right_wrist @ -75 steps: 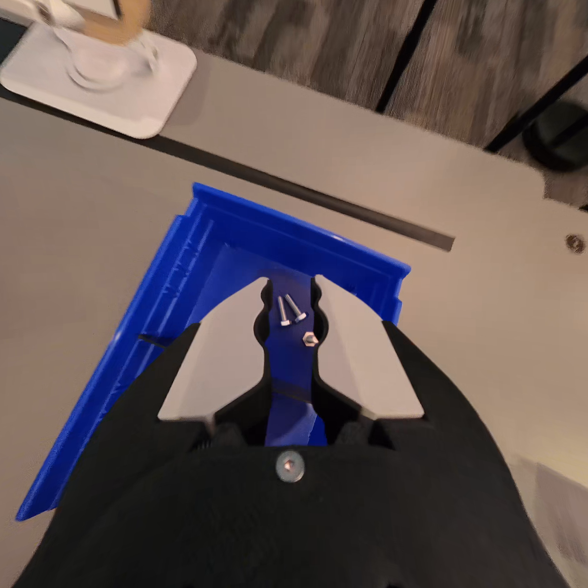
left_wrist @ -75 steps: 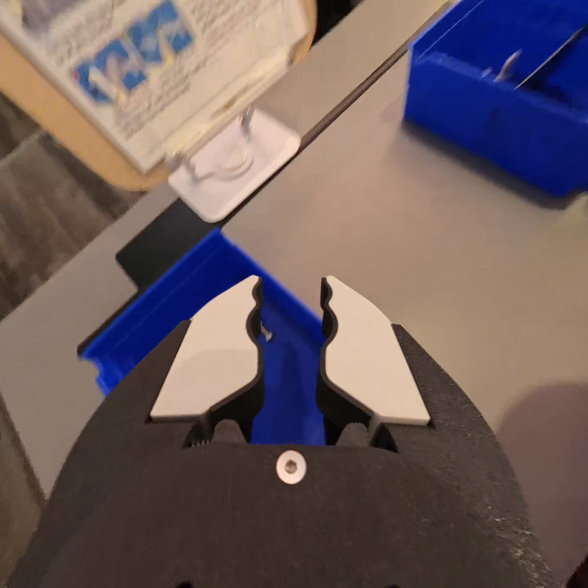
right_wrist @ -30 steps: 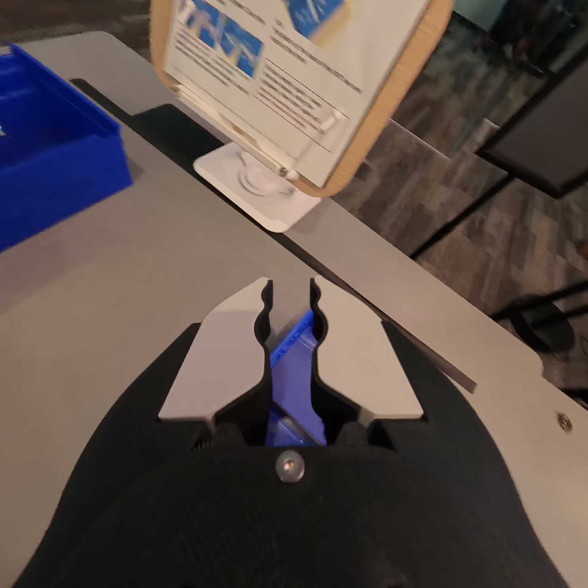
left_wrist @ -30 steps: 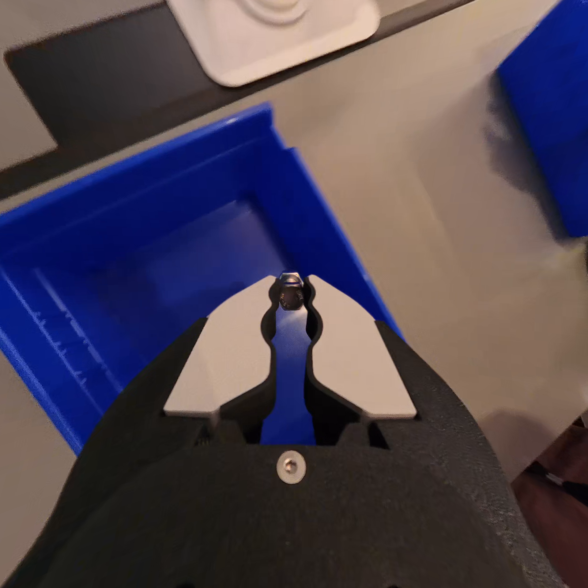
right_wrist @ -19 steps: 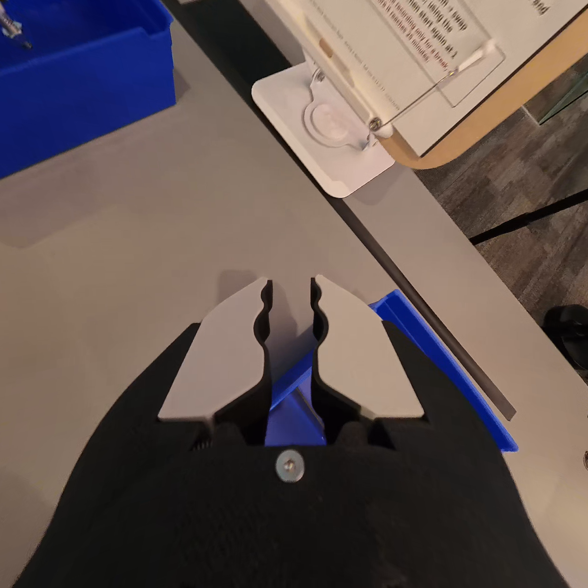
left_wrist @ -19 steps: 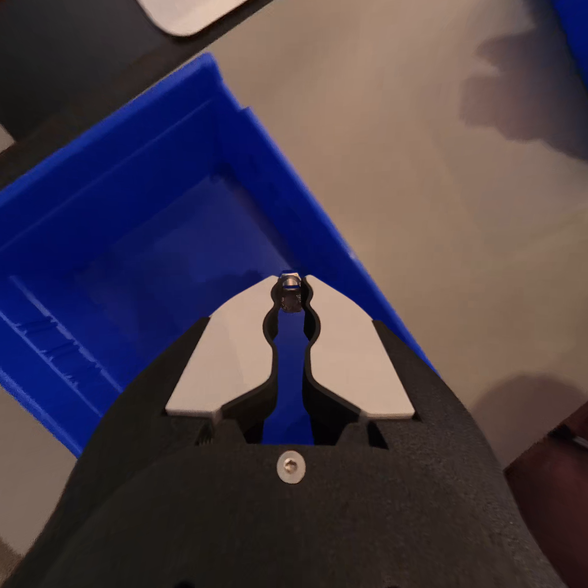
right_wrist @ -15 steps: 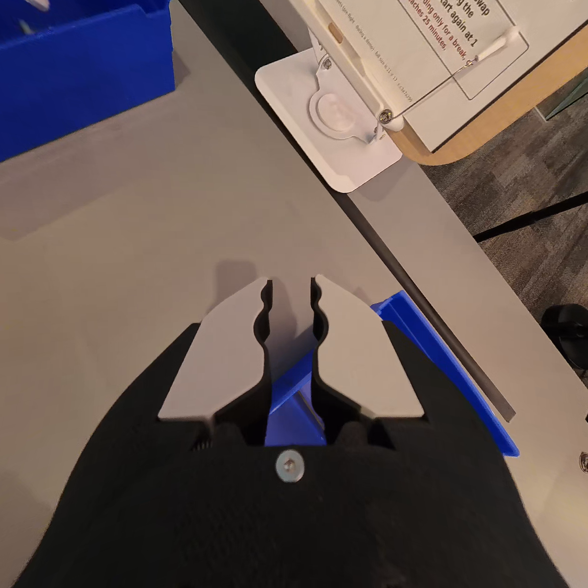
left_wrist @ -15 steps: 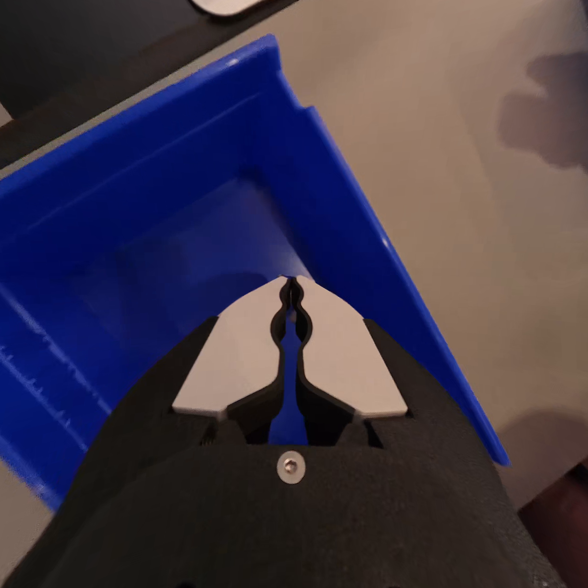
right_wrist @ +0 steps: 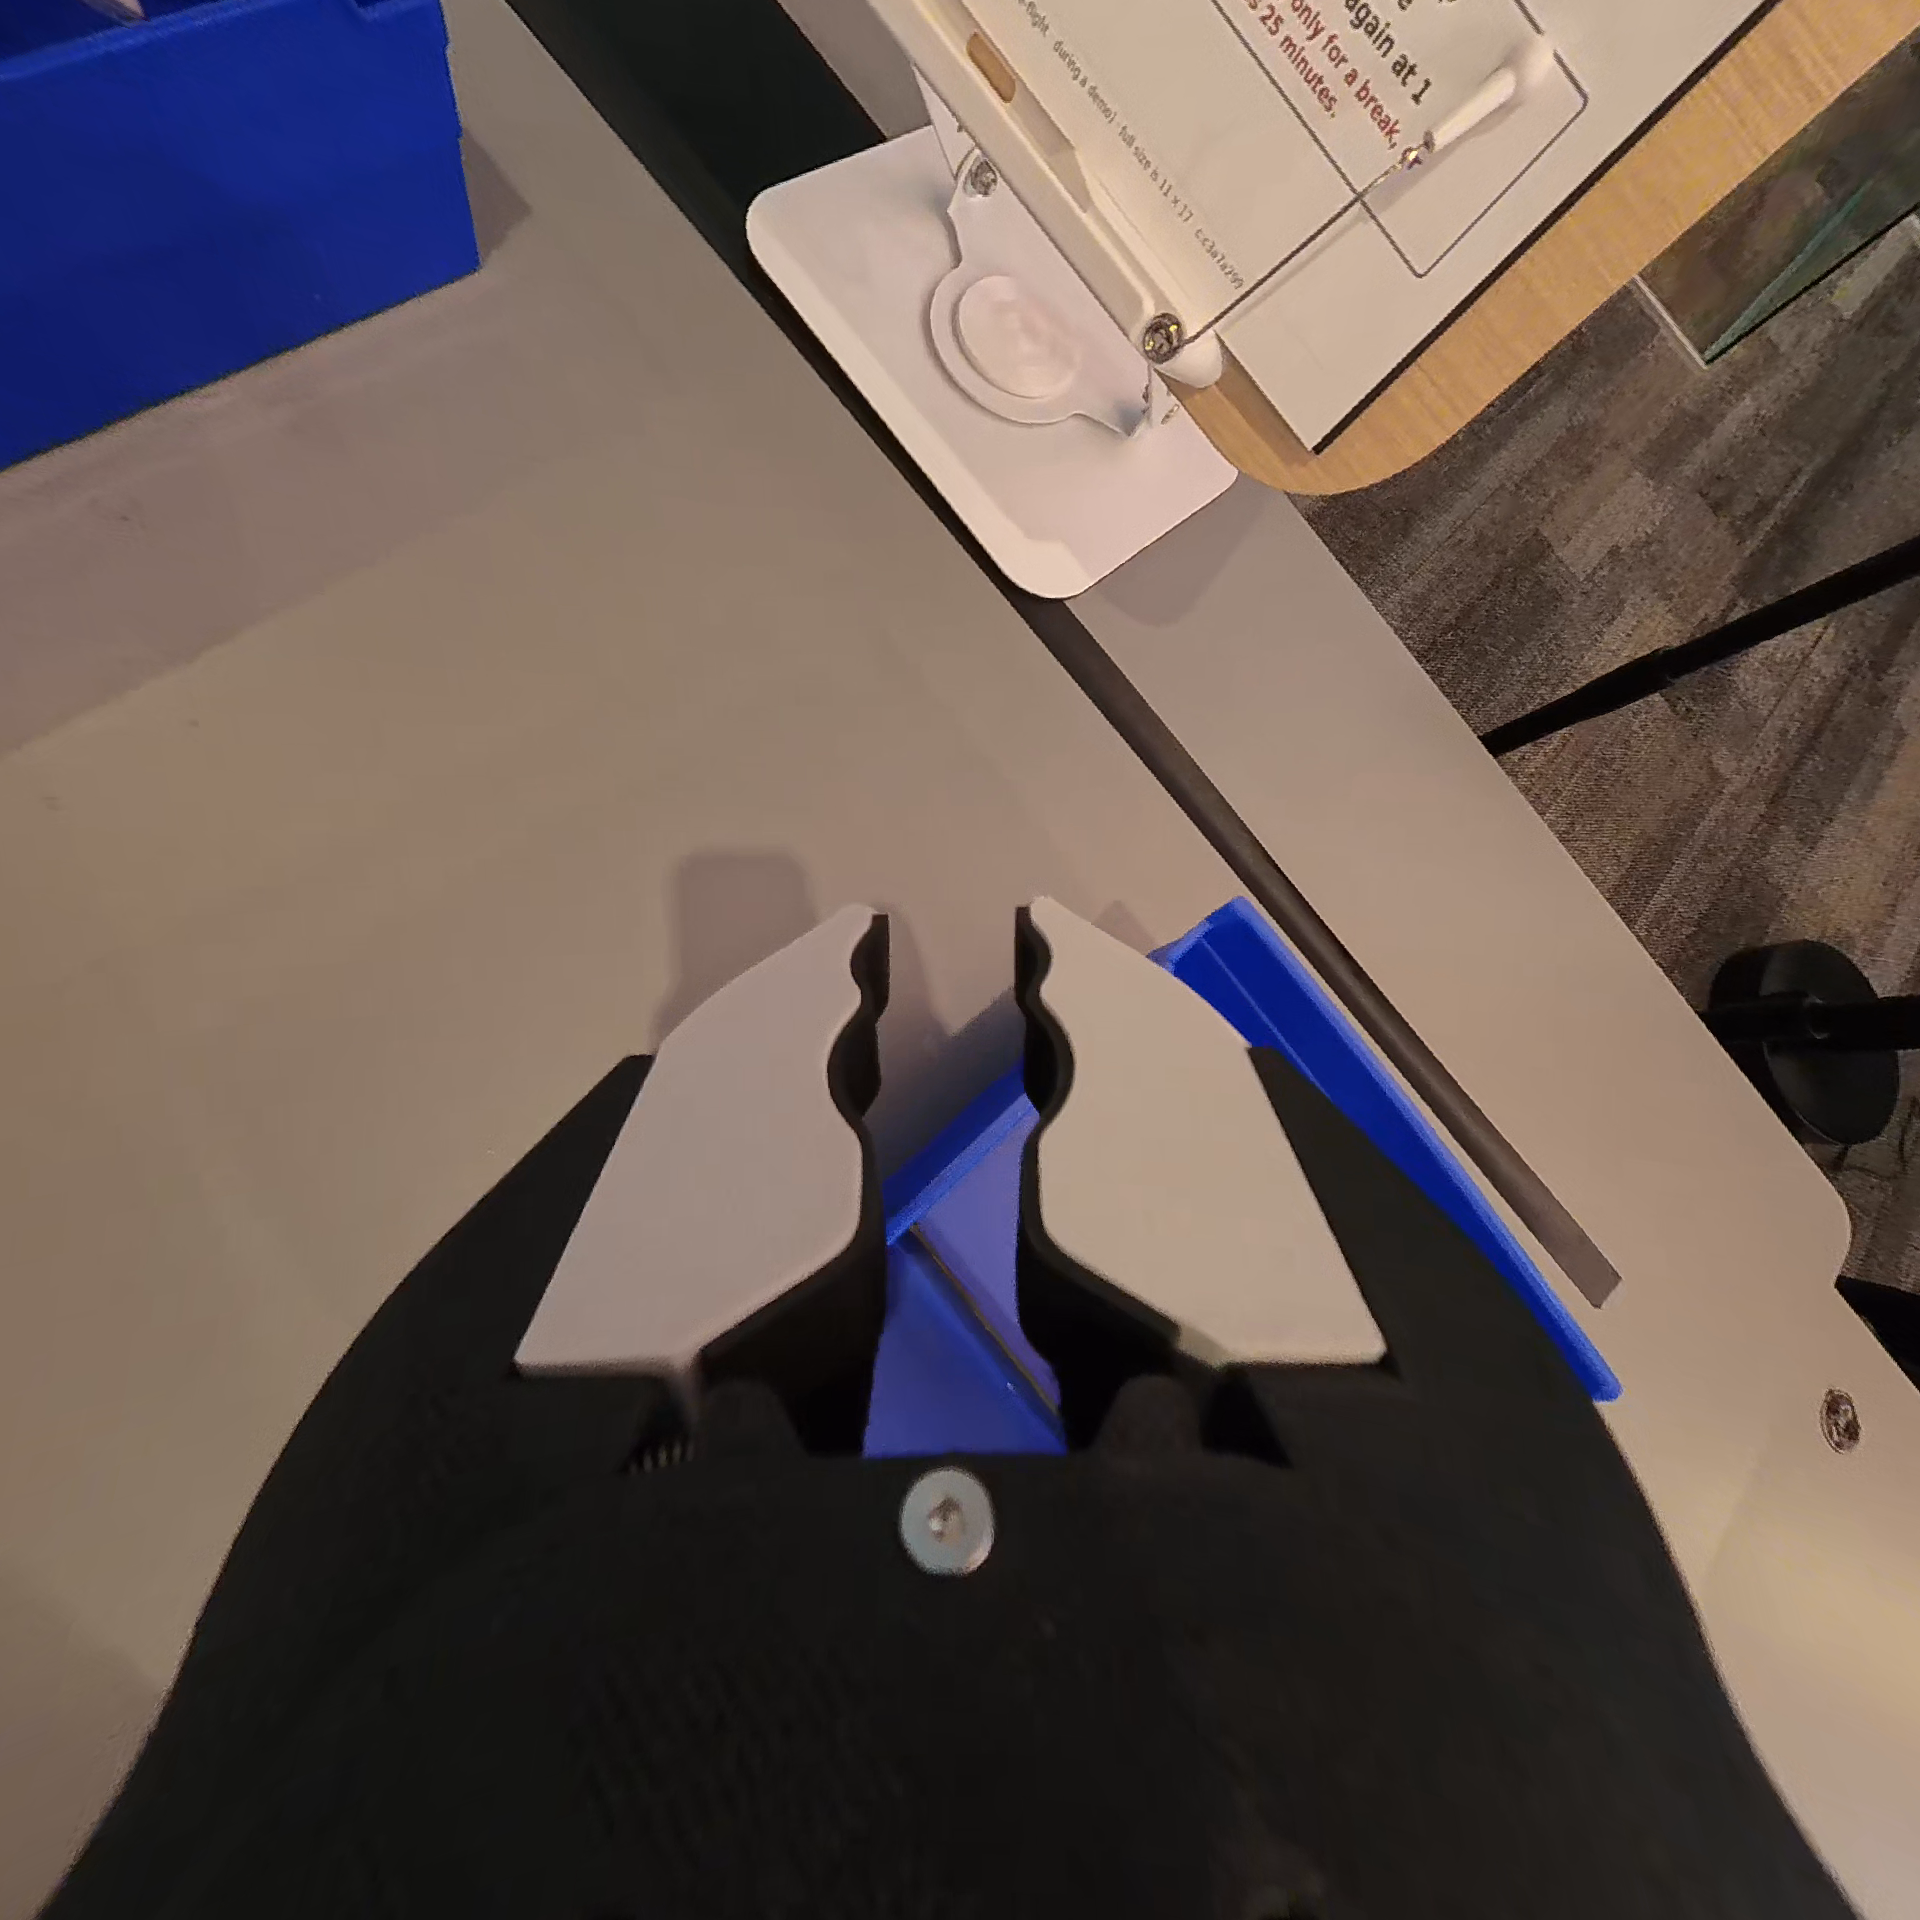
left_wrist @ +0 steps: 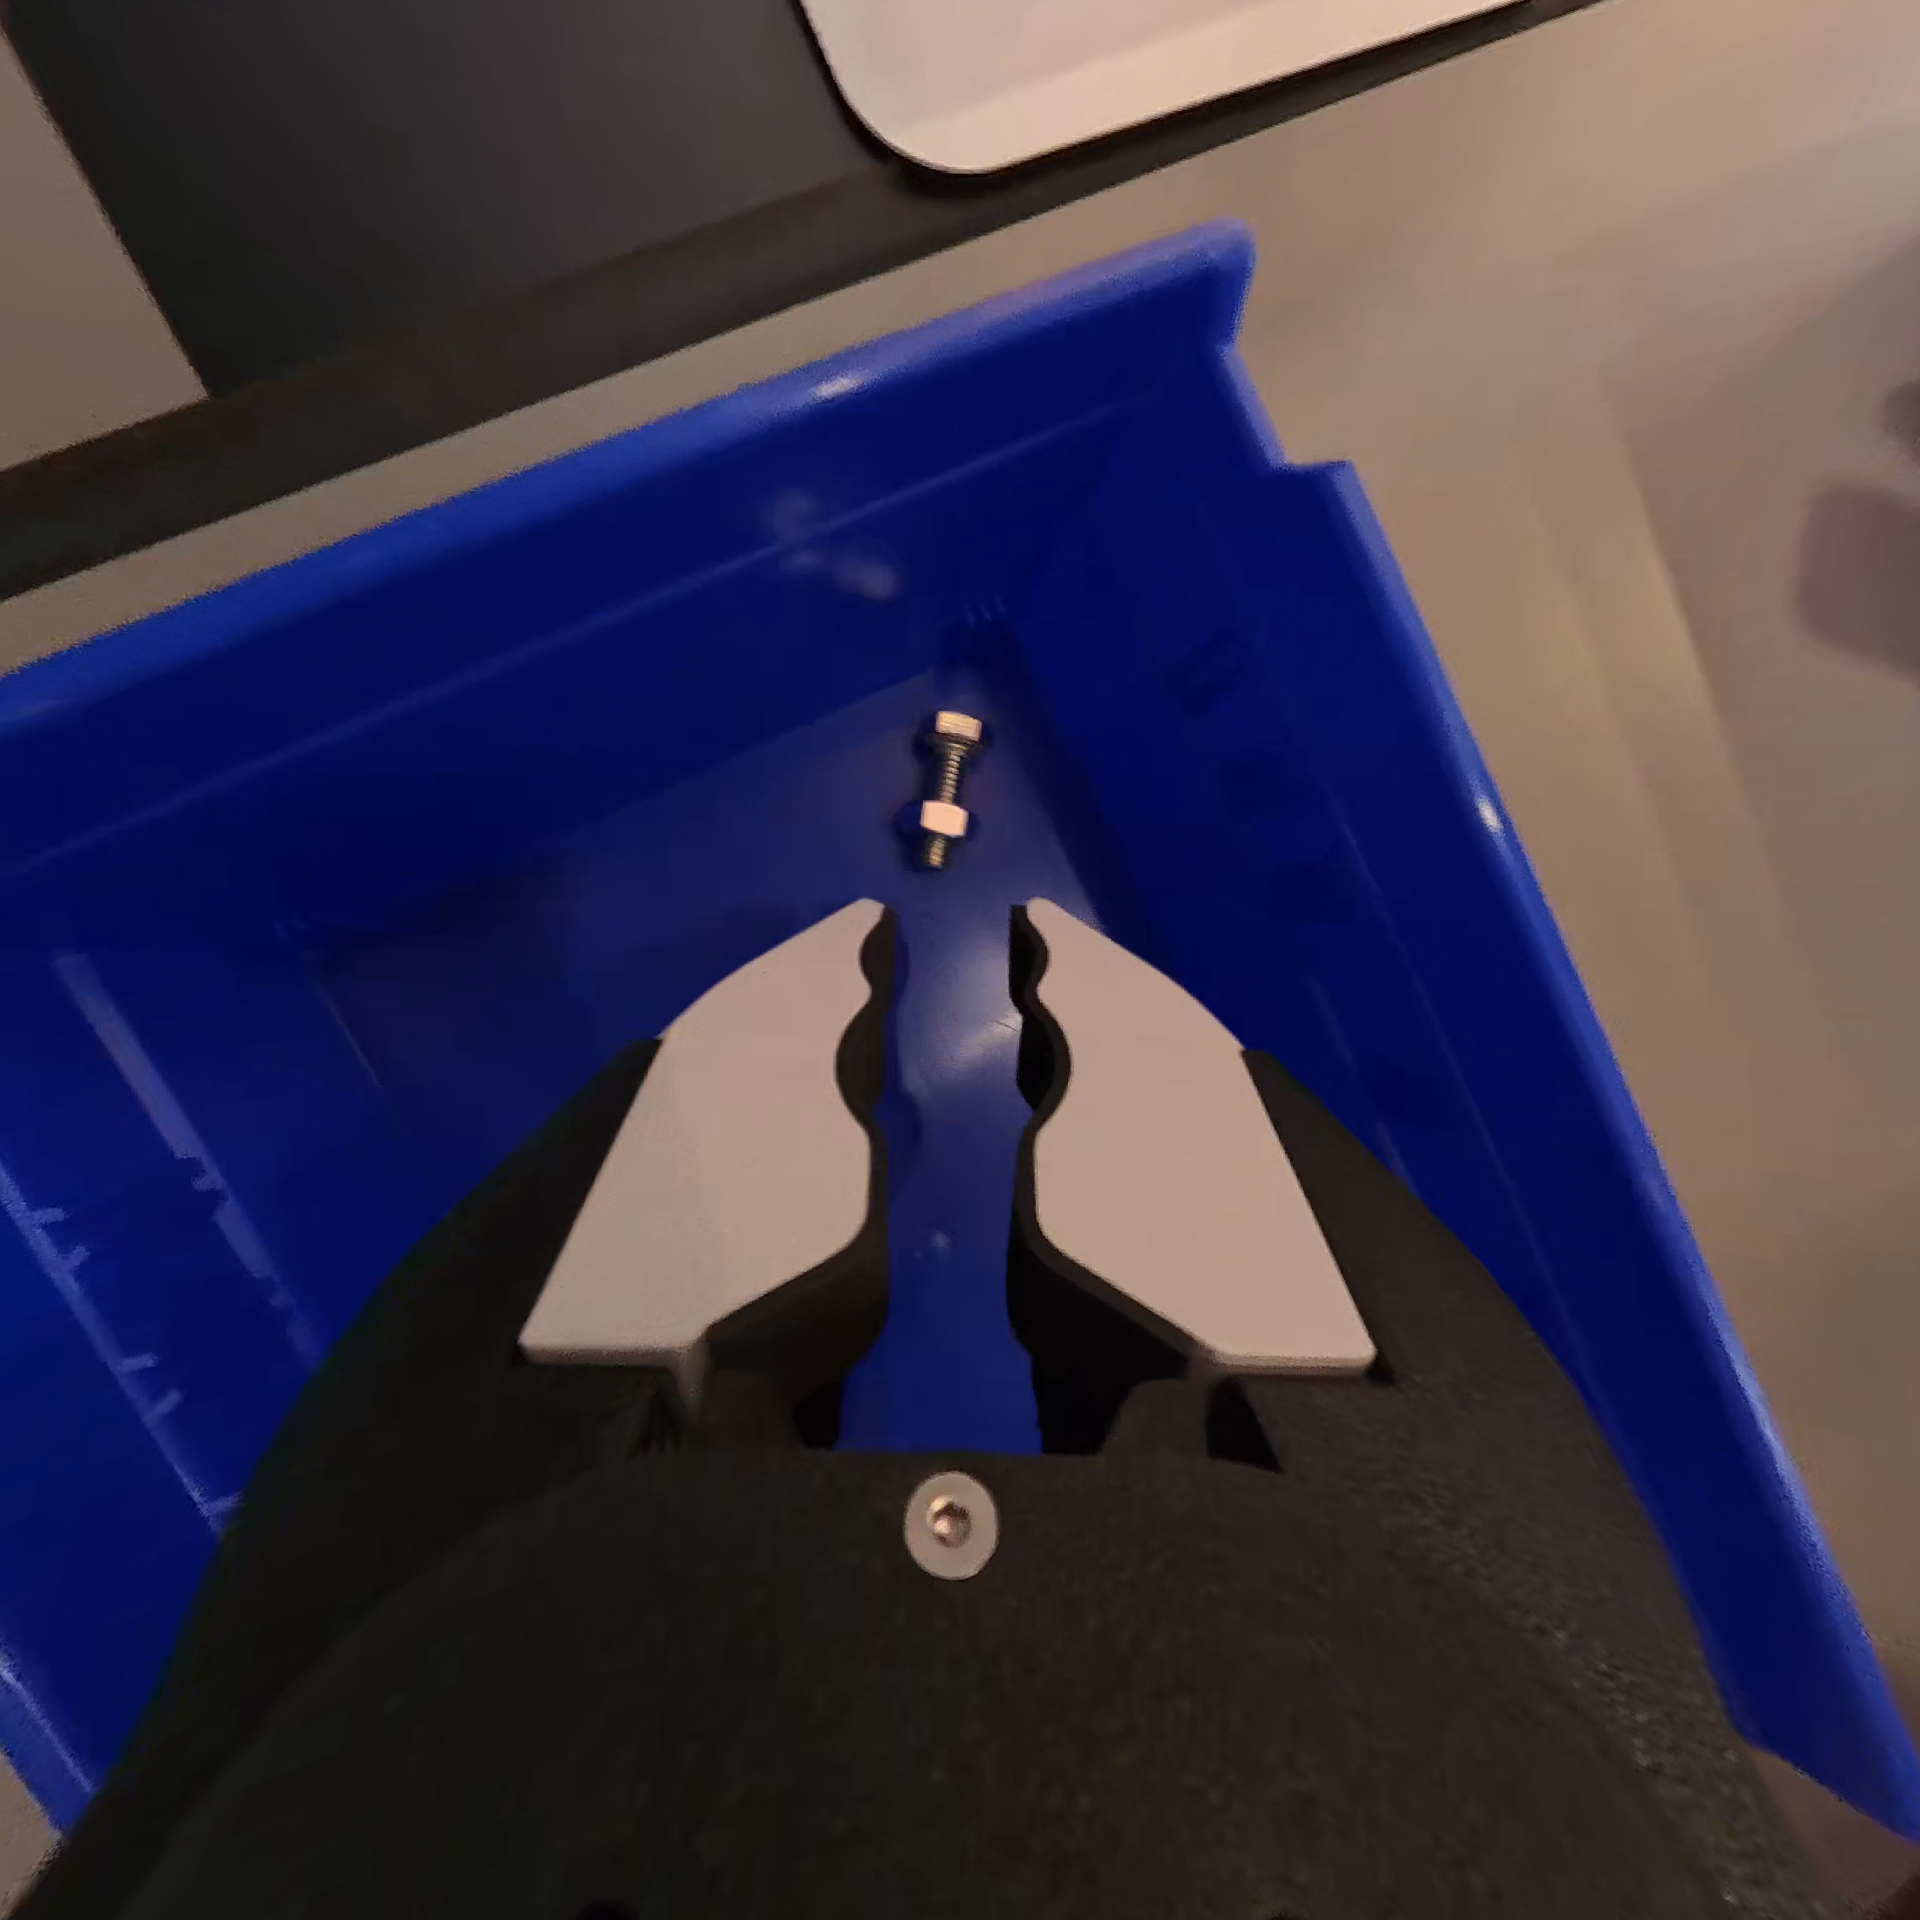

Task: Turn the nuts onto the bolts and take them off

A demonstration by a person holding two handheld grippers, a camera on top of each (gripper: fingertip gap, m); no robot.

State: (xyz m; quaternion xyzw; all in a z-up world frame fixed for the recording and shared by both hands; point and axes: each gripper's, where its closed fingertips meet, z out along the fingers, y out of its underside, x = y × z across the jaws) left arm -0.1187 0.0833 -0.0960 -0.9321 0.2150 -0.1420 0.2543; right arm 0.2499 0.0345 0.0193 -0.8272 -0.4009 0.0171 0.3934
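Observation:
A small silver bolt [left_wrist: 945, 781] with a nut [left_wrist: 942, 824] threaded on it lies on the floor of a blue bin [left_wrist: 665, 499], near the bin's far right corner. My left gripper [left_wrist: 951, 909] is open and empty, just short of the bolt, its tips inside the bin. My right gripper [right_wrist: 951, 920] is open and empty above a second blue bin [right_wrist: 1340, 1081], whose corner shows between and beside the fingers. No bolt or nut shows in the right wrist view.
The grey table [right_wrist: 416, 727] has a dark slot [right_wrist: 1226, 821] along its far side. A white stand base [right_wrist: 997, 364] holding a printed sign [right_wrist: 1299, 156] sits there; it also shows in the left wrist view [left_wrist: 1091, 73]. The first blue bin [right_wrist: 208, 197] stands at the far left. The tips of one gripper are about 40 cm away from the tips of the other.
My left gripper held the bolt over the bin, dipped in, then opened; the bolt with its nut now lies on the bin floor. My right gripper moved over the second bin, staying open.

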